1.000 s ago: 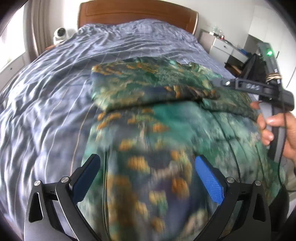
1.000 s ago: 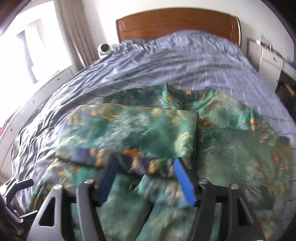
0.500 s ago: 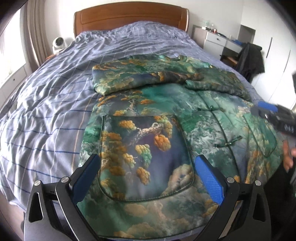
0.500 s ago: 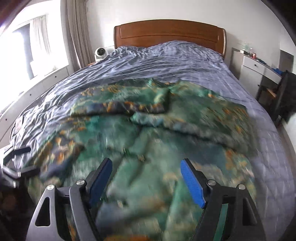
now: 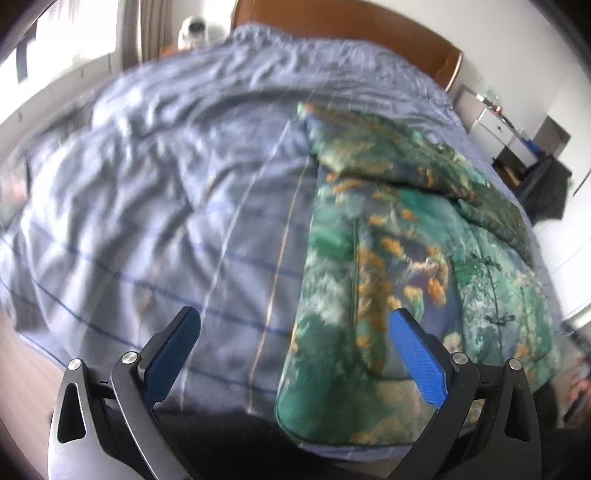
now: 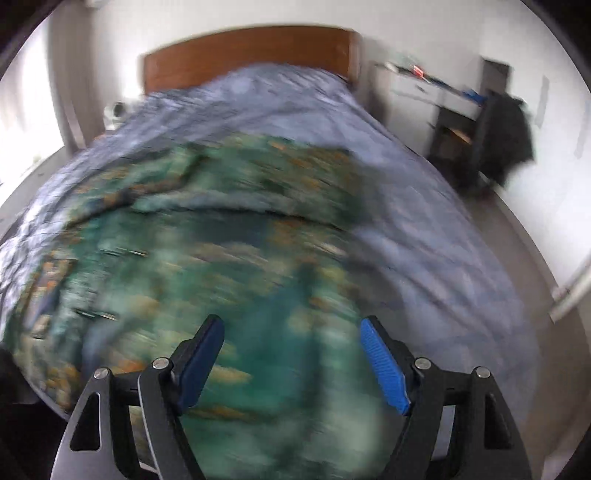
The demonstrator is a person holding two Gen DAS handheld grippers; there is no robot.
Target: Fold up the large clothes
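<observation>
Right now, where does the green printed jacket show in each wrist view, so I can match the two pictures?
Left wrist: the green printed jacket fills the right half, its near hem by the right blue finger.
Right wrist: the jacket, blurred, fills the centre and left.
Shared landmark: the wooden headboard, top of both.

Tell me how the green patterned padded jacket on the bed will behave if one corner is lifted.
The green patterned padded jacket probably droops rather than staying flat, since its sleeve already lies folded over. Its puffy quilting suggests bulk more than weight. The fabric looks smooth, possibly slippery.
</observation>
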